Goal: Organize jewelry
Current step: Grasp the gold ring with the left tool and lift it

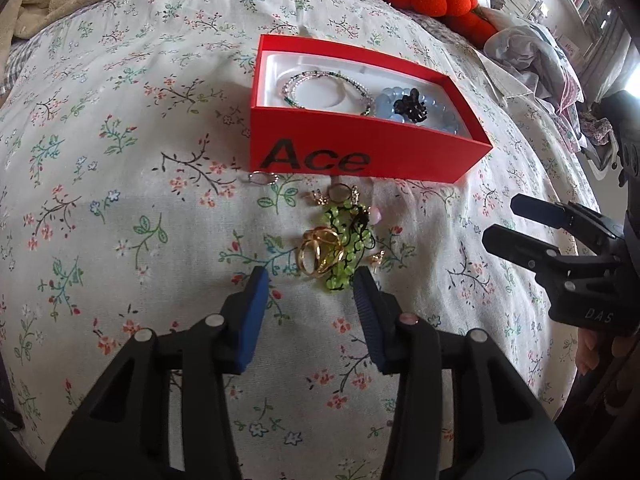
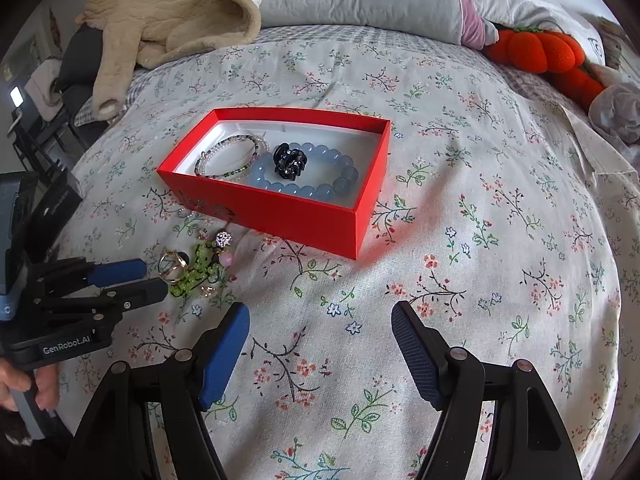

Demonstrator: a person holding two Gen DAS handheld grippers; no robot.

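looking first, left wrist view: your left gripper [image 1: 310, 284] hangs tilted down over the loose pile on the floral bedspread [image 1: 120, 240], jaws partly apart, clamped on nothing.
pile: the gold rings [image 1: 320, 254] and the green bead bracelet [image 1: 346, 246] lie tangled straight ahead of the pads, between the two tips and just beyond them.
pile's axis: it runs away from you toward the red box [image 1: 360, 156], so the jaws straddle it across its narrow side.
strays: a small silver ring [image 1: 262, 178] sits against the box wall; a gold earring [image 1: 378, 258] lies just right of the green beads.
box contents: a thin beaded bracelet [image 1: 320, 88], a blue bead bracelet [image 1: 416, 108] and a dark hair claw [image 1: 412, 106] are already inside.
right wrist view: your right gripper [image 2: 320, 320] stands wide, empty, over bare bedspread.
which hand is nearer: the pile lies well off to its left, with the left gripper's tips nearly touching the gold rings, so the left hand has the pick.
judgement: the next move looks like a short drop onto the rings; the tangled beads may come up too.
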